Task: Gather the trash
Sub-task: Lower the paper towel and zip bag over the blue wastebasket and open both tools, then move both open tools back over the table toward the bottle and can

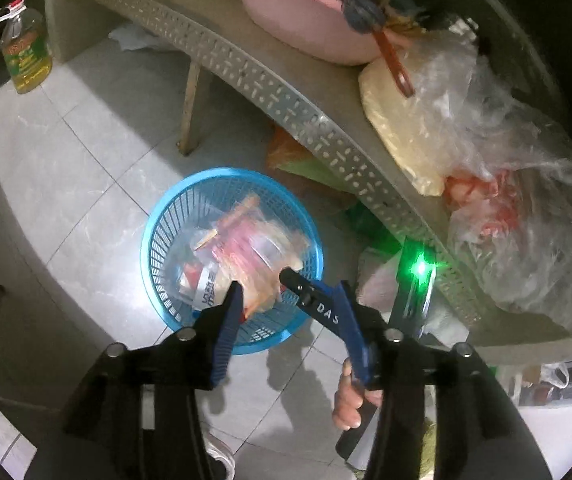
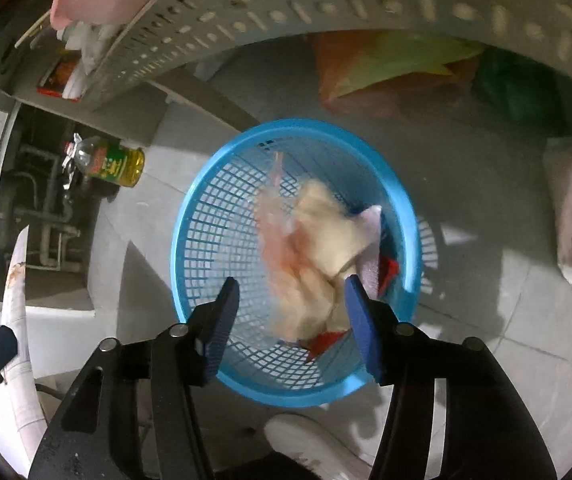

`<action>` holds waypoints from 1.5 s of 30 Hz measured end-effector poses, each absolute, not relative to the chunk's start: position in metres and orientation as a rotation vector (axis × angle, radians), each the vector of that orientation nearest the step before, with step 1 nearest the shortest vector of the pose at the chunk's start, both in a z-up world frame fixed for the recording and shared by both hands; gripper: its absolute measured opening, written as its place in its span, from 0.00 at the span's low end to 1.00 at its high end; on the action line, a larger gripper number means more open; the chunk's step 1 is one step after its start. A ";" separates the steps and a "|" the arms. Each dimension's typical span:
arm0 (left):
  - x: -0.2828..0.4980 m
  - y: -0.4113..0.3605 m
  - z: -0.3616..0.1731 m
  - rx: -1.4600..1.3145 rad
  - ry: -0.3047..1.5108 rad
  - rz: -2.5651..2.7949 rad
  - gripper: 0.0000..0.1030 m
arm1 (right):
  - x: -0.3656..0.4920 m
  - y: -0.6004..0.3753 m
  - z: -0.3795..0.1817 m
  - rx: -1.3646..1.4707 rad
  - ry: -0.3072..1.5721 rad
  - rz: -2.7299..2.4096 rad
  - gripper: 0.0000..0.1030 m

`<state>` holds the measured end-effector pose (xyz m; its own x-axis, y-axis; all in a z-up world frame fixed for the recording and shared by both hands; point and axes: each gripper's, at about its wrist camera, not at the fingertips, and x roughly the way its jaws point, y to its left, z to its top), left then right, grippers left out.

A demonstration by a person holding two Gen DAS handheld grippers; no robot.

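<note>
Both hand-held grippers spread over blue basket (image 2: pixel 190 240), mid-frame; wrappers (image 2: pixel 314 256) inside, bags remain on tabletop (image 1: pixel 270 92).

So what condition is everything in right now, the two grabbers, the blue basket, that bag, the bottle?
Left gripper: open, above the basket.
Right gripper: open, nothing pinched.
Blue basket: upright on the floor, partly filled with trash.
Plastic bag of wrappers: blurred, loose over the basket, seemingly dropping in.
Oil bottle: upright on the floor, capped, partly full.
Pink basin: upright on the table.
</note>
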<state>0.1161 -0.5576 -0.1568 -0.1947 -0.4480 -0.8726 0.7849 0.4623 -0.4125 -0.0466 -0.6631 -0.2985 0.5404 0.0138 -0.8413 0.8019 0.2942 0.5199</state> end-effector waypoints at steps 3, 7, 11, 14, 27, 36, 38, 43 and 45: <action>0.117 -0.553 -0.146 0.339 1.314 -1.144 0.51 | -0.057 -0.659 -0.292 1.159 0.843 -0.634 0.55; 0.118 -0.542 -0.126 0.308 1.286 -1.138 0.55 | -0.063 -0.658 -0.279 1.145 0.822 -0.647 0.57; 0.116 -0.525 -0.100 0.294 1.249 -1.128 0.57 | -0.070 -0.653 -0.257 1.109 0.785 -0.667 0.58; 0.110 -0.503 -0.074 0.278 1.203 -1.137 0.59 | -0.075 -0.643 -0.238 1.068 0.753 -0.661 0.58; 0.108 -0.319 0.011 0.127 1.023 -1.042 0.80 | -0.078 -0.566 -0.117 0.877 0.621 -0.444 0.75; 0.098 -0.148 0.043 0.112 0.878 -0.795 0.87 | -0.035 -0.509 -0.050 0.787 0.627 -0.210 0.81; 0.091 -0.098 0.049 0.098 0.843 -0.701 0.89 | -0.020 -0.490 -0.042 0.775 0.640 -0.151 0.81; 0.067 -0.007 0.047 0.108 0.854 -0.495 0.90 | 0.022 -0.439 -0.038 0.765 0.695 0.029 0.81; 0.060 0.014 0.043 0.093 0.867 -0.442 0.90 | 0.041 -0.415 -0.039 0.757 0.733 0.104 0.81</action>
<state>0.0596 0.0138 0.0434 0.5627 -0.3374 -0.7546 0.4122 0.9058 -0.0977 0.0412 -0.4148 -0.0389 0.7507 0.3384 -0.5674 0.1664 0.7343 0.6581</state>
